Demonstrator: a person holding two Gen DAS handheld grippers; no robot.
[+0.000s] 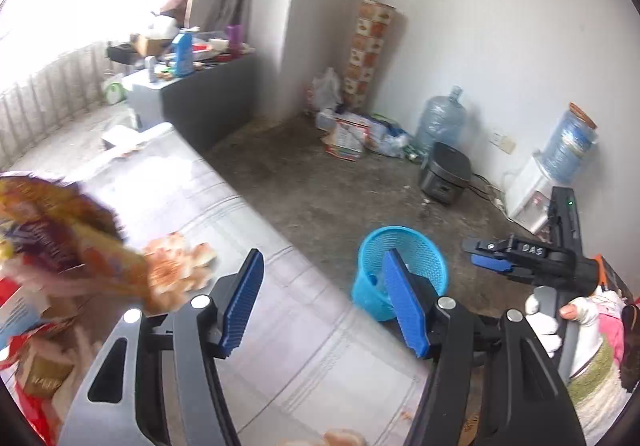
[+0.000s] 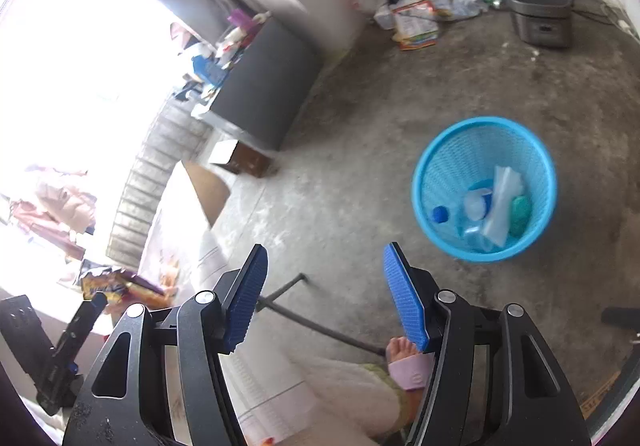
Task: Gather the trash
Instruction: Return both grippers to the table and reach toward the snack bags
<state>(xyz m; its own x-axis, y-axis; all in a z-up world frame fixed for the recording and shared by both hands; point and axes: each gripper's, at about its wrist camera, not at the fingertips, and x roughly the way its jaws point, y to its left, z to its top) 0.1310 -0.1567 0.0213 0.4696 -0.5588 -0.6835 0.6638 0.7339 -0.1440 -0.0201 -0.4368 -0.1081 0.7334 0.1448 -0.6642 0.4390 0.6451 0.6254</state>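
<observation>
A blue mesh trash basket [image 2: 436, 166] stands on the concrete floor and holds bottles and clear plastic; it also shows in the left wrist view [image 1: 372, 286]. My left gripper [image 1: 324, 282] is open and empty above the white table [image 1: 312, 346]. Yellow and purple snack wrappers [image 1: 60, 238] and bread pieces [image 1: 176, 270] lie on the table to its left. My right gripper [image 2: 324, 282] is open and empty above the floor, left of and nearer than the basket. It also appears in the left wrist view [image 1: 490, 256], just right of the basket.
A rice cooker [image 1: 444, 178], water jugs [image 1: 440, 122] and a dispenser [image 1: 532, 190] stand by the right wall. A trash pile [image 1: 352, 130] lies in the corner. A dark cabinet [image 1: 208, 102] with clutter stands at the back. My foot in a pink slipper [image 2: 408, 366] is below.
</observation>
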